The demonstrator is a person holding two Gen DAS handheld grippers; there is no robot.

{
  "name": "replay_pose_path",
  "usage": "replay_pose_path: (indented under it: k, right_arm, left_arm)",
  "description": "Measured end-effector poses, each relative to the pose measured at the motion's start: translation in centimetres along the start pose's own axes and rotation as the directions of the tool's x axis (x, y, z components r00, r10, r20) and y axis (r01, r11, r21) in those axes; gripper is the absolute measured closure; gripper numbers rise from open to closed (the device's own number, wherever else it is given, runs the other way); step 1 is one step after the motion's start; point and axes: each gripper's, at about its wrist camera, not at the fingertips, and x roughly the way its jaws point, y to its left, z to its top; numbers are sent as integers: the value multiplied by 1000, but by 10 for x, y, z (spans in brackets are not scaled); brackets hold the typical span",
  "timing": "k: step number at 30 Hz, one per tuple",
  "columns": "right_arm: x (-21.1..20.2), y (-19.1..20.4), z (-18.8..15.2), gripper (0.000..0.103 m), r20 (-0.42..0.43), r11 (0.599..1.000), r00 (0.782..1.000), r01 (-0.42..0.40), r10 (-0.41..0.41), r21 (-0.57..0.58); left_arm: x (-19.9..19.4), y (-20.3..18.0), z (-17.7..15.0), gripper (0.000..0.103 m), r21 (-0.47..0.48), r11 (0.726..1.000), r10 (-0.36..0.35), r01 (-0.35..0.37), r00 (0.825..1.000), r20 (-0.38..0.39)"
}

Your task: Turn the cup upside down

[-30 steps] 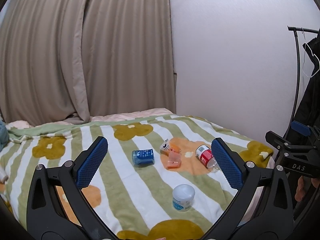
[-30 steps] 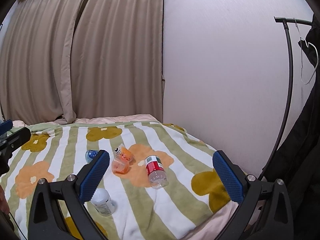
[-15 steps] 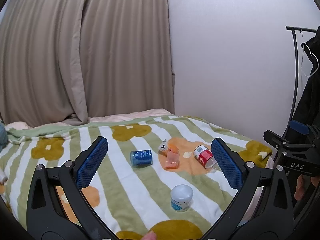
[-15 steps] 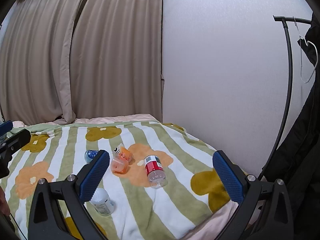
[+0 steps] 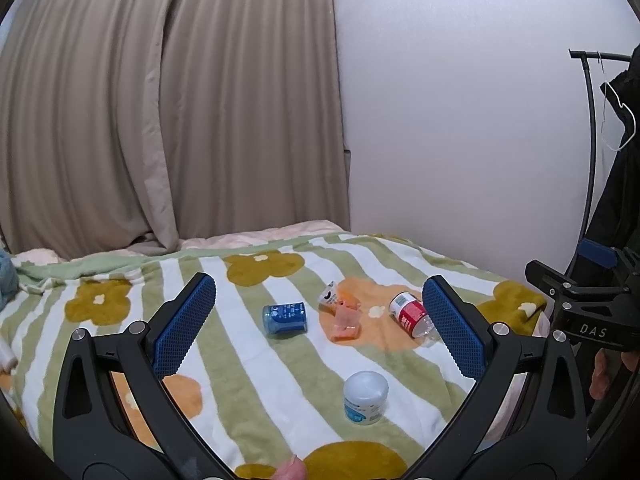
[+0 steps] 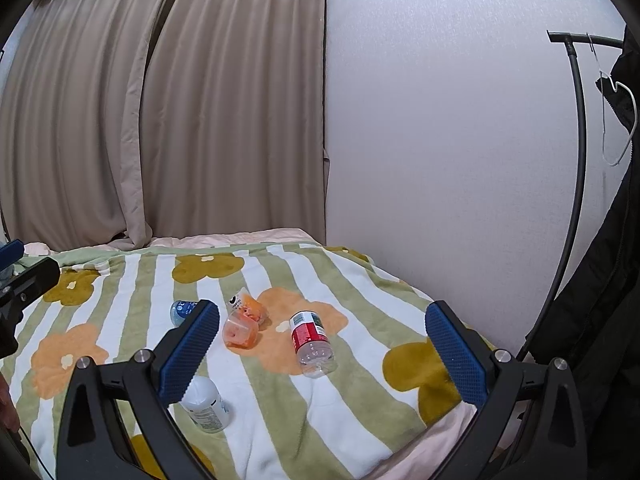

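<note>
Cup [image 6: 240,332] handling has not begun: the right gripper [image 6: 322,350] hangs spread wide and empty above the striped blanket [image 6: 360,408], and the left gripper [image 5: 318,326] is likewise released, holding nothing. The small orange see-through cup sits on an orange flower, touching an orange pouch [image 6: 250,306] behind it, with a red-labelled bottle [image 6: 312,338] near its right. I would come down over the cup alone, clear of the pouch, and pinch its wall lightly, since thin plastic may buckle.

Blue can [image 5: 285,319], bottle [image 5: 411,314], white jar [image 5: 365,397].
</note>
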Motion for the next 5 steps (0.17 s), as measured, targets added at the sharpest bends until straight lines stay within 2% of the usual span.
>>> replay_pose_path:
  k: [5]
  right_arm:
    - [0, 0, 0, 0, 2, 1000, 1000, 2, -2, 1]
  left_arm:
    - [0, -1, -1, 0, -2, 1000, 4, -4, 1000, 7]
